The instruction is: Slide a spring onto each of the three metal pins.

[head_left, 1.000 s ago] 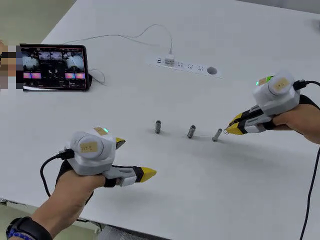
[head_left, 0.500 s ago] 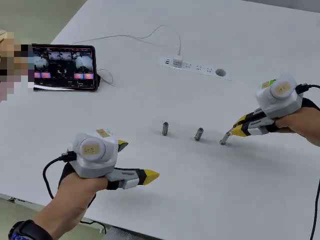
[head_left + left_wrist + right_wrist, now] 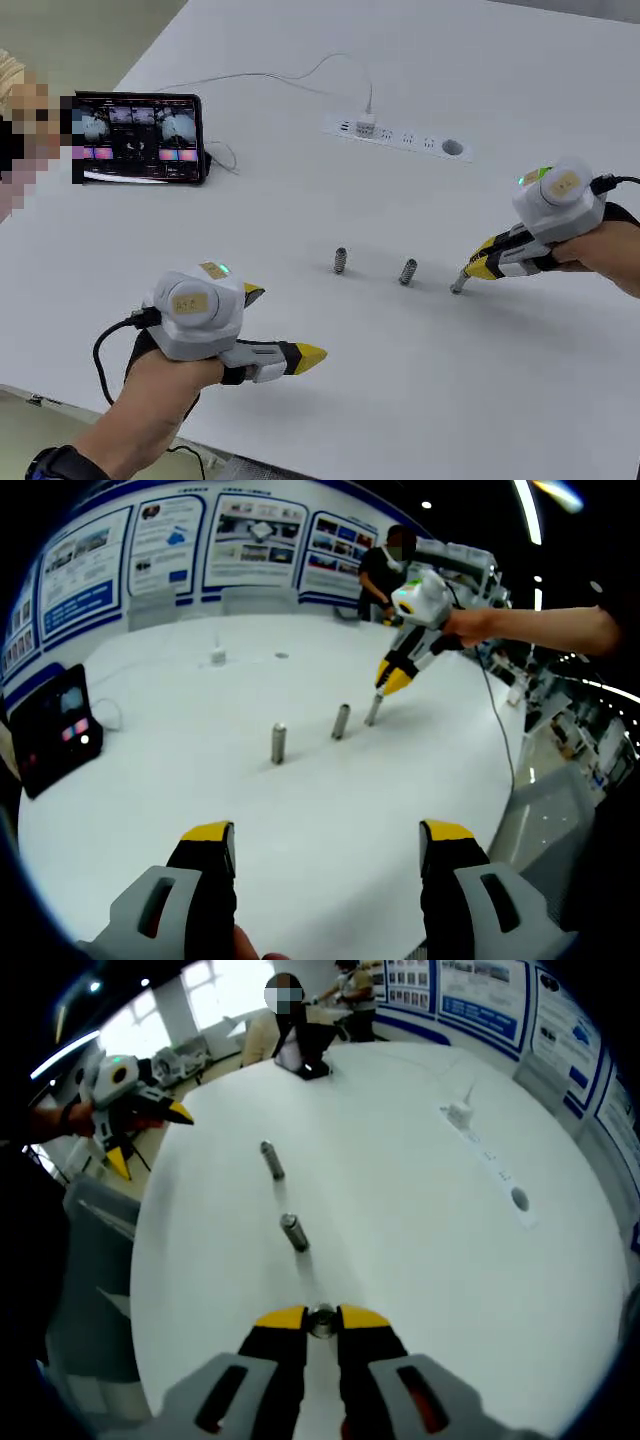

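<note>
The right claw (image 3: 322, 1317) hides most of the nearest pin (image 3: 321, 1323).

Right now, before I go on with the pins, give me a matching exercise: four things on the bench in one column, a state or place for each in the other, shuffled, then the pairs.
Column one
1. left gripper
2. right gripper
3. tablet
4. power strip

Column two
A. lies flat with a white plug in it
B. jaws wide apart, nothing between them
C. screen lit, far left in the head view
D. jaws closed on the end pin of the row

Pairs: 1-B, 2-D, 3-C, 4-A
</note>
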Demonstrator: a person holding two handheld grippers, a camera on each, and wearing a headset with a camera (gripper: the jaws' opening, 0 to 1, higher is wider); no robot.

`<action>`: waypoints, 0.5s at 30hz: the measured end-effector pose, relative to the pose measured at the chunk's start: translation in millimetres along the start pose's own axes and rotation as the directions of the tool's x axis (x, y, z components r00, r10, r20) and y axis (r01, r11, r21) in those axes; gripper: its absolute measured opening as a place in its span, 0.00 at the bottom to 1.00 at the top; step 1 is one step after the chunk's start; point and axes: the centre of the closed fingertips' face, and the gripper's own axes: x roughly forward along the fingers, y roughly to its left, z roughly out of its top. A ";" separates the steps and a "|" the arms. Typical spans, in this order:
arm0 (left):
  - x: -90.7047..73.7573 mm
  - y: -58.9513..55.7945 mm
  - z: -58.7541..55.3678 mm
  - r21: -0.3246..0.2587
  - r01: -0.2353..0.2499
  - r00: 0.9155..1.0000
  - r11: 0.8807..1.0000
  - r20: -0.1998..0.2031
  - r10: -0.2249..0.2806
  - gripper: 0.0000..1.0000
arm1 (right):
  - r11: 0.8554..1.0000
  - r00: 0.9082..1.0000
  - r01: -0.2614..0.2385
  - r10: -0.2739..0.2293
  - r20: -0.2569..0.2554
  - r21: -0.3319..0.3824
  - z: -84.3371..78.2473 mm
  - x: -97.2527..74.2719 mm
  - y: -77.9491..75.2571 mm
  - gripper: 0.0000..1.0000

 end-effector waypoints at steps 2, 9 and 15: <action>0.1 0.6 -0.1 -0.002 0.000 1.000 1.000 0.001 0.000 0.76 | 1.000 1.000 0.000 0.000 -0.002 -0.003 -0.4 2.1 -0.4 0.13; -1.0 1.0 -0.9 -0.005 -0.001 1.000 1.000 0.002 0.001 0.76 | 1.000 1.000 -0.007 0.007 -0.010 -0.005 -0.4 8.7 0.4 0.13; -2.9 2.0 -2.5 -0.007 -0.003 1.000 1.000 -0.001 0.003 0.76 | 1.000 1.000 -0.008 0.008 -0.024 -0.007 -4.3 17.2 0.3 0.13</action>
